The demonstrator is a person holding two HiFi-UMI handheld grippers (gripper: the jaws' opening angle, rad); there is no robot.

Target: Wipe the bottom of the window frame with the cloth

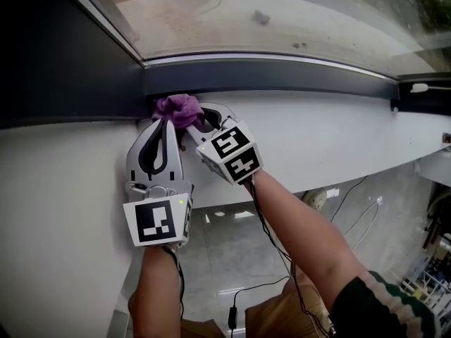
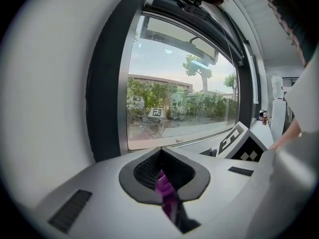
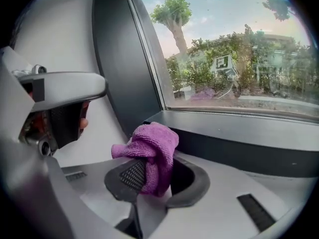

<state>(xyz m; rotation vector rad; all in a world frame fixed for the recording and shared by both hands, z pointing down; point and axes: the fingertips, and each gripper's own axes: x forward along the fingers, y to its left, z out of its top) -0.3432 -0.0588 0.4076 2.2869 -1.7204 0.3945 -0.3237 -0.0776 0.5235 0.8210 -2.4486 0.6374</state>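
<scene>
1. Purple microfibre cloth (image 1: pixel 180 109) sits bunched against the dark bottom rail (image 1: pixel 282 74) of the window frame; it is at the rail's left corner, about eleven o'clock from the centre of the head view, just above the white sill (image 1: pixel 331 136).
2. The right tool (image 1: pixel 199 118) is clamped on the bulk of the cloth; its own view shows the wad standing up between its jaws.
3. The left tool (image 1: pixel 167 124) lies close at nine o'clock of the right one; its jaws pinch a thin purple fold of the same cloth.
4. Progress, as a judgement: the wipe looks to be at its starting corner; the long run of rail towards three o'clock appears left to do; no view shows whether any stretch is already clean.
</scene>
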